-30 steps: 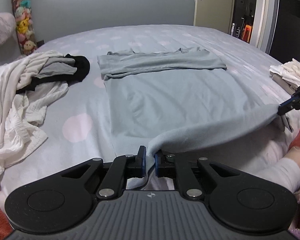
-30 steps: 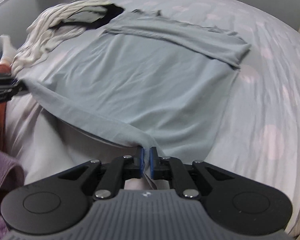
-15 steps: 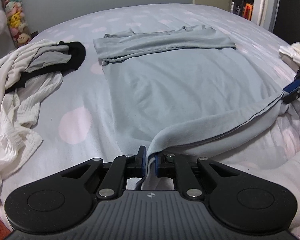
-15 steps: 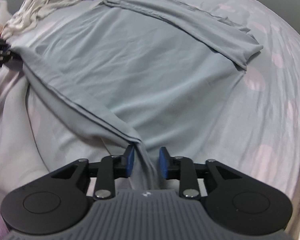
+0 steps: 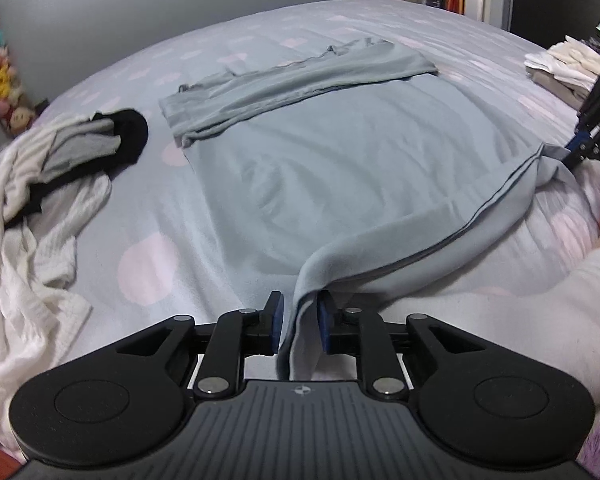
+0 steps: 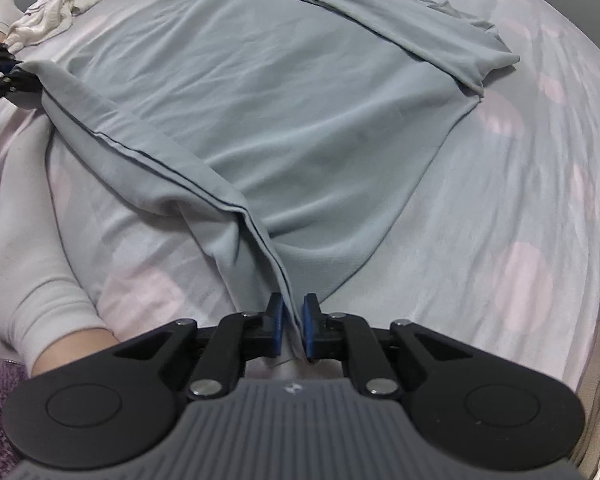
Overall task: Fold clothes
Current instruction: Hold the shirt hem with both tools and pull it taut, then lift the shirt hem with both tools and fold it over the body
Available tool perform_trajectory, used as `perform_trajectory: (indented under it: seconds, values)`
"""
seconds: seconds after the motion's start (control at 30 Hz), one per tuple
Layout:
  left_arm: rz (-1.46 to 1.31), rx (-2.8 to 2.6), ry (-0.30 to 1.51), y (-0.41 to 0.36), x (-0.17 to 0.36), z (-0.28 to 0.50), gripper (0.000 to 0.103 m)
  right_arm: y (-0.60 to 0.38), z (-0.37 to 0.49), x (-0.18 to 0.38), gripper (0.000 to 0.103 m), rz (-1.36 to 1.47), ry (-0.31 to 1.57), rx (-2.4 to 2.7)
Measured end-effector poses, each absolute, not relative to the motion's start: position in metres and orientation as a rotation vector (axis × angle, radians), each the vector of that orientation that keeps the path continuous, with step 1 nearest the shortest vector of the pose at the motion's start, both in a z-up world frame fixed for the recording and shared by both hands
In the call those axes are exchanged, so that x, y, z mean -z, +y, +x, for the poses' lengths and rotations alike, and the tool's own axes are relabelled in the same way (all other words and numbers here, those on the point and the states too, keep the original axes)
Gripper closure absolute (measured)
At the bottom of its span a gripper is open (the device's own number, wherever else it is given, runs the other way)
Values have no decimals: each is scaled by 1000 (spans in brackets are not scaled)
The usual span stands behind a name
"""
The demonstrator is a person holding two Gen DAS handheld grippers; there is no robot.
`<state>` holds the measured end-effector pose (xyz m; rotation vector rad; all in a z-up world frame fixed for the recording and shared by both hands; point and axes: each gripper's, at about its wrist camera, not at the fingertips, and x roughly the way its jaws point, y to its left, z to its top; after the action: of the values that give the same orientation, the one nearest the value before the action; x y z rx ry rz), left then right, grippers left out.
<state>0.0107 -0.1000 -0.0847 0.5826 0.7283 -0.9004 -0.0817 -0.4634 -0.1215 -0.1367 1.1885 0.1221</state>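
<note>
The grey-blue shirt (image 5: pixel 340 168) lay flat in the middle of the bed (image 5: pixel 148 240), its sleeves already folded across the far end, its near hem raised off the sheet. I judged it light, soft and limp, a thin knit that would sag between two holds and slide out of a loose pinch, so the hem corners were the place to take it.

At the shirt's near left corner, my left gripper (image 5: pixel 299 322) had just been opening; its pads stood a little apart with the hem hanging loose between them. At the near right corner, my right gripper (image 6: pixel 291 326) had just been closing, nearly together, with the fold of hem between the pads; I could not tell whether they pressed it.

Left of the shirt lay a heap of white and black clothes (image 5: pixel 52 184); right of it, a folded stack (image 5: pixel 564 68).
</note>
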Motion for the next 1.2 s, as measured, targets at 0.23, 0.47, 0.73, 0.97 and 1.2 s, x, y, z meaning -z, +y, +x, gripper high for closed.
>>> perform_trajectory:
  seconds: [0.23,0.47,0.73,0.97,1.2]
  values:
    - [621,913,697,-100,74,9,86,-467,-85,121,91,-115,1165,-112]
    - [692,879,684,-94,72,7,89,-466,-88,119,99,-137,1142,-83]
    - [479,824,616,-75,39,12,102,-467,-111,82,100,-131,939,34]
    - [373,840,445,-61,-33,-1,102,-459,-162,6,100,-84,633,158]
    - [453,858,267,-48,-92,-39,102,-440,-203,-61,100,-176,443,198]
